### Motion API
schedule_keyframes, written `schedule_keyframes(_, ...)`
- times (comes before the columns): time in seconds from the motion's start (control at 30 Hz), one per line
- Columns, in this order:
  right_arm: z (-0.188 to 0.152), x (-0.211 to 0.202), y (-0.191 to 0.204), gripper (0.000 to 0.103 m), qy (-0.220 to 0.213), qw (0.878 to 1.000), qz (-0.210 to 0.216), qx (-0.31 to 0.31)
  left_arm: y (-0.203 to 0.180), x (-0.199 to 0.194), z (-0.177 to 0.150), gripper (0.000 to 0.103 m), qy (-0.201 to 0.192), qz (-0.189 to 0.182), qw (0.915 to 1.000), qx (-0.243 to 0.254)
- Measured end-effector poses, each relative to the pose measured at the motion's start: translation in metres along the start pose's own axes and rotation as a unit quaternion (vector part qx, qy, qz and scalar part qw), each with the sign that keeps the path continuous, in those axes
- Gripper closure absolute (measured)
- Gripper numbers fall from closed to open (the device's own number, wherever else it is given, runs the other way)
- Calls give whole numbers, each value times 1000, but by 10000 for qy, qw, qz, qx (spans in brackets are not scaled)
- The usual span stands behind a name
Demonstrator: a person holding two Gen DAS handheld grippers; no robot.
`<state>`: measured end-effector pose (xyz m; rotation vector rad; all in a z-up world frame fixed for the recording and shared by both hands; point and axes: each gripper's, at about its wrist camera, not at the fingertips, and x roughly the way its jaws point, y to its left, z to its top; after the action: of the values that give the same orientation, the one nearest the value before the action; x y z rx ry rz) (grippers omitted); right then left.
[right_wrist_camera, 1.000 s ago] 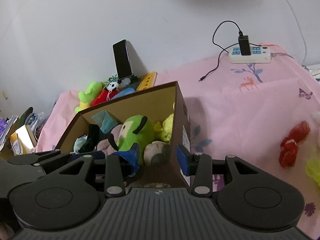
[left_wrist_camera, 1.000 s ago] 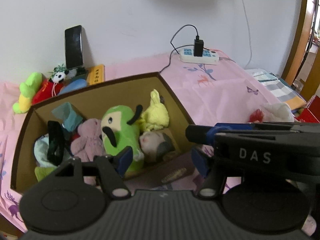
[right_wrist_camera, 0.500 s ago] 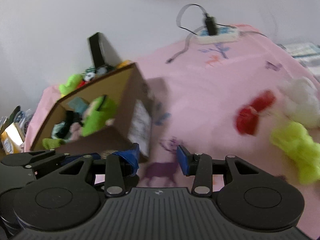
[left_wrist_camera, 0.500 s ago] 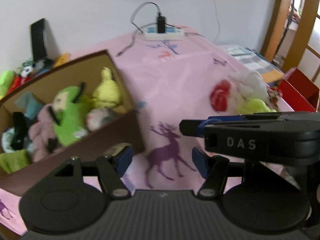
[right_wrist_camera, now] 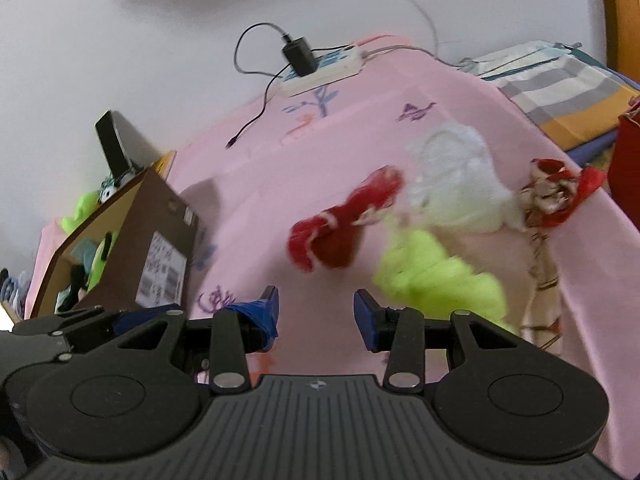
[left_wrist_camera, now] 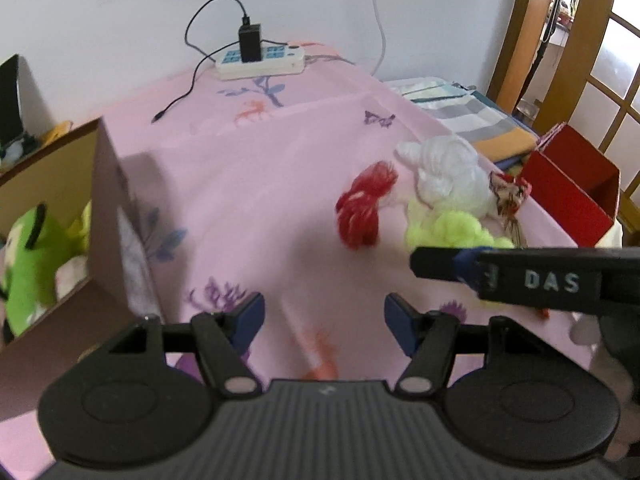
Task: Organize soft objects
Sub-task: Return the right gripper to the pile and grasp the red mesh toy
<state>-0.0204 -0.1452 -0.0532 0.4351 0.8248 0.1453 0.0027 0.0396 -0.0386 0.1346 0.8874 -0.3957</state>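
Observation:
On the pink sheet lie a red soft toy (left_wrist_camera: 362, 208) (right_wrist_camera: 340, 228), a white plush (left_wrist_camera: 448, 172) (right_wrist_camera: 456, 184), a lime-green plush (left_wrist_camera: 452, 230) (right_wrist_camera: 436, 276) and a red-patterned cloth piece (right_wrist_camera: 556, 196). My left gripper (left_wrist_camera: 324, 318) stands open and empty over bare sheet, short of the red toy. My right gripper (right_wrist_camera: 316, 312) is open and empty too, just before the red and lime toys. In the left wrist view the right gripper's arm (left_wrist_camera: 520, 278) crosses in front of the lime plush. The cardboard box (left_wrist_camera: 108, 216) (right_wrist_camera: 160, 232) at the left holds a green plush (left_wrist_camera: 30, 264) and other toys.
A power strip (left_wrist_camera: 260, 60) with a charger and cable lies at the back by the wall. A black phone (right_wrist_camera: 114, 146) leans on the wall behind the box. Folded striped bedding (left_wrist_camera: 468, 116) and a red box (left_wrist_camera: 572, 184) sit at the right edge.
Both grippers swung right, away from the cardboard box, and dropped toward the loose toys on the sheet. The box slid to the left edge of both views. Jaws stayed open.

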Motion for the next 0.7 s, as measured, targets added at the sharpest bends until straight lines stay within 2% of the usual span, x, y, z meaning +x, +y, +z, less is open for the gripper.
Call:
schedule_keyframes(0.2,25,6,-18,78,-51,9989,365,274,-8,25,22,36,-125,132,9998,34)
schedule_keyframes(0.37,47,25,-26,78,-27,9981,495,370,-11,46,39,38,-171,120,9998,-12)
schedule_keyframes(0.57,59,56,-27,78,279,9968,557,492,-14,71,47,49,-61,5,10000,-18)
schedule_keyframes(0.67,60,68,-24,78,443,9971,479,394,-13,83,46,60,52,-56,9999,-72)
schedule_keyframes(0.7,60,71,-24,78,508,9969,468,382,-12,86,46,66,88,-99,9998,-120)
